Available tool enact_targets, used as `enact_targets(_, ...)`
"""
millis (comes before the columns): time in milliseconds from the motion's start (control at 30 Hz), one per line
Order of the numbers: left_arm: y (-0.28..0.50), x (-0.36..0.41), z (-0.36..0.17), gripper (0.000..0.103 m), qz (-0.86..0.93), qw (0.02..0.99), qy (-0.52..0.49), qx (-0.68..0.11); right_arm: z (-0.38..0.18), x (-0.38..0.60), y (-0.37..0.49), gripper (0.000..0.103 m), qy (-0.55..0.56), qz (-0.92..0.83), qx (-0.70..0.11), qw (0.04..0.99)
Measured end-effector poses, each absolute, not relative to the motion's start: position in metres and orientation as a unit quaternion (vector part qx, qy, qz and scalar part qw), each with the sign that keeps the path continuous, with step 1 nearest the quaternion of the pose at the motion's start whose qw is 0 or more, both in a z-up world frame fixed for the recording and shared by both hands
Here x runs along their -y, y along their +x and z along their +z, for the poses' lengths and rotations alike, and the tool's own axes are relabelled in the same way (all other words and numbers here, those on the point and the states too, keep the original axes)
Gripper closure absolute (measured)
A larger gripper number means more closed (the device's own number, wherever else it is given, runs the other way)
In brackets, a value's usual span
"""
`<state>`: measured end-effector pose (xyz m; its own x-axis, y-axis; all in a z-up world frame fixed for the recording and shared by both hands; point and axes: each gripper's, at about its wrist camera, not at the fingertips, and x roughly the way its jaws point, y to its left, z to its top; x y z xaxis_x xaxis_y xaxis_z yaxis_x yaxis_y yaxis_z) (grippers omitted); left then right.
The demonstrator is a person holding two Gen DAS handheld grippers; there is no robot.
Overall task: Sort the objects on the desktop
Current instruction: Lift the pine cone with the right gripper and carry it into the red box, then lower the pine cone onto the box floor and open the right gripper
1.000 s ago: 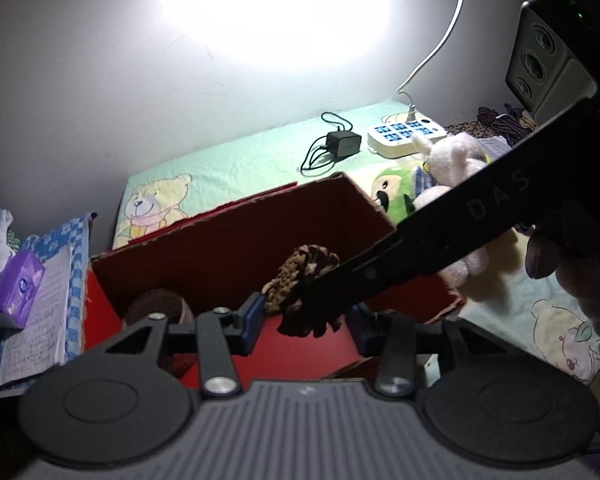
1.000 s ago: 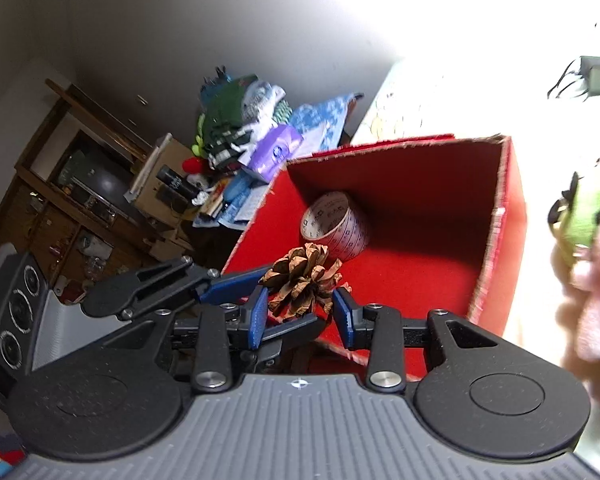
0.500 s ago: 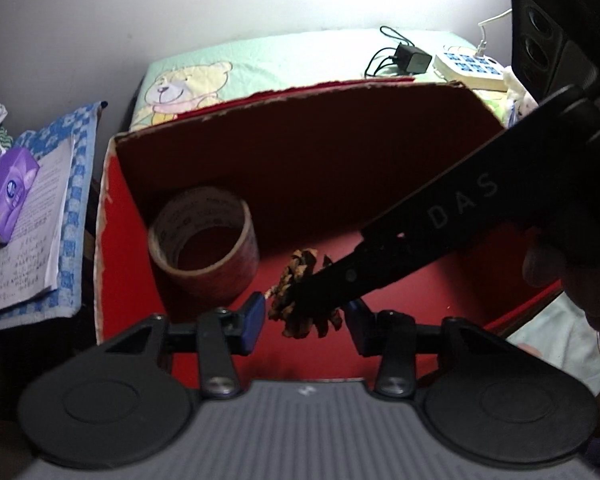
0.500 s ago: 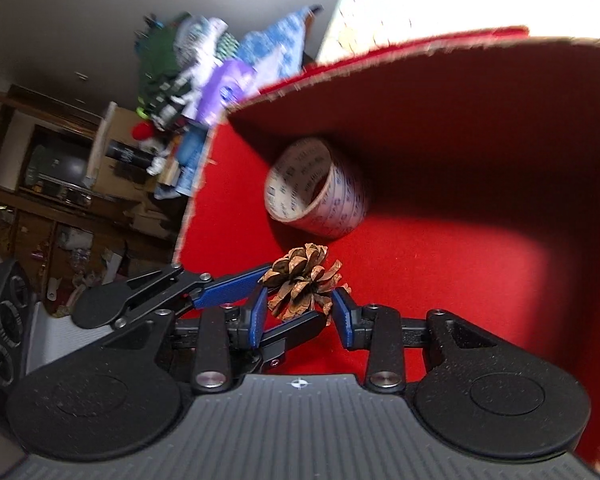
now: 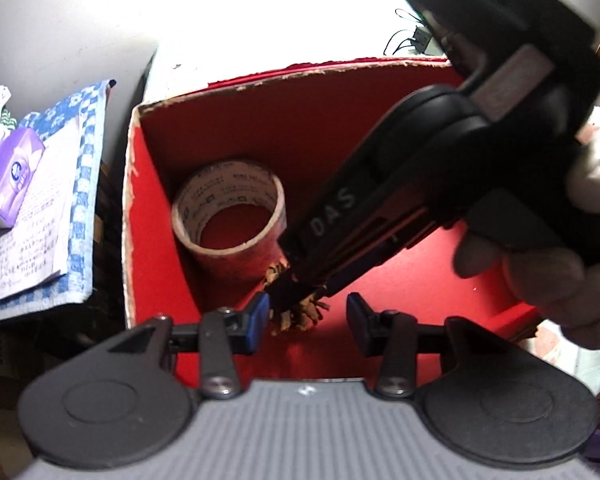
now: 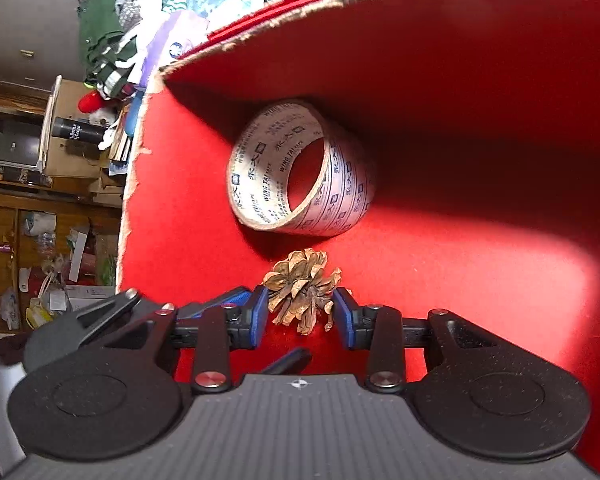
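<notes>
blown-out glare above; hand (image 5: pixel 548 240) perhaps motion-blurred; fisheye-bent edges.

Clearly a lived-in home room: dark wooden cabinets (image 6: pixel 28 216) crammed with household clutter, heaped clothes (image 6: pixel 112 32), a purple tissue pack (image 5: pixel 14 174) on handwritten papers (image 5: pixel 32 236) over a blue patterned cloth (image 5: pixel 86 128), a plugged-in charger (image 5: pixel 422 36) against the wall.
</notes>
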<state>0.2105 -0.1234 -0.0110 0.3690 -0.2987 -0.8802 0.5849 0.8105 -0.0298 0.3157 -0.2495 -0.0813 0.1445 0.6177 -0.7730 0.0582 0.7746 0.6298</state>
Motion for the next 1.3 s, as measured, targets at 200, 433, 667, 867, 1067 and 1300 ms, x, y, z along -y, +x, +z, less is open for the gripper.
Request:
enact_targets(200, 0.207, 0.115, 0.000, 0.052, -0.289, 0.817, 0.127, -0.482, -0.081, 0.252, 0.313, 0.063, 0.267, 0.214, -0.628, 0.699)
enact_targets(433, 0.213, 0.117, -0.001, 0.051, -0.315, 0.811, 0.098, -0.483, -0.085, 0.280, 0.299, 0.063, 0.335, 0.205, -0.592, 0.704)
enact_targets(667, 0.224, 0.133, -0.018, 0.051, -0.302, 0.803, 0.104, -0.503, -0.080, 0.305, 0.283, 0.064, 0.367, 0.173, -0.546, 0.733)
enact_targets(867, 0.224, 0.140, -0.029, 0.051, -0.272, 0.800, 0.108, -0.524, -0.072, 0.297, 0.280, 0.064, 0.327, 0.145, -0.532, 0.767)
enact_targets(1067, 0.224, 0.137, -0.029, 0.044, -0.251, 0.806, 0.097, -0.527, -0.074, 0.292, 0.287, 0.064, 0.319, 0.126, -0.537, 0.771)
enact_targets(1300, 0.232, 0.129, -0.036, 0.043, -0.235, 0.806, 0.078, -0.538, -0.073, 0.289, 0.287, 0.063, 0.311, 0.119, -0.541, 0.772)
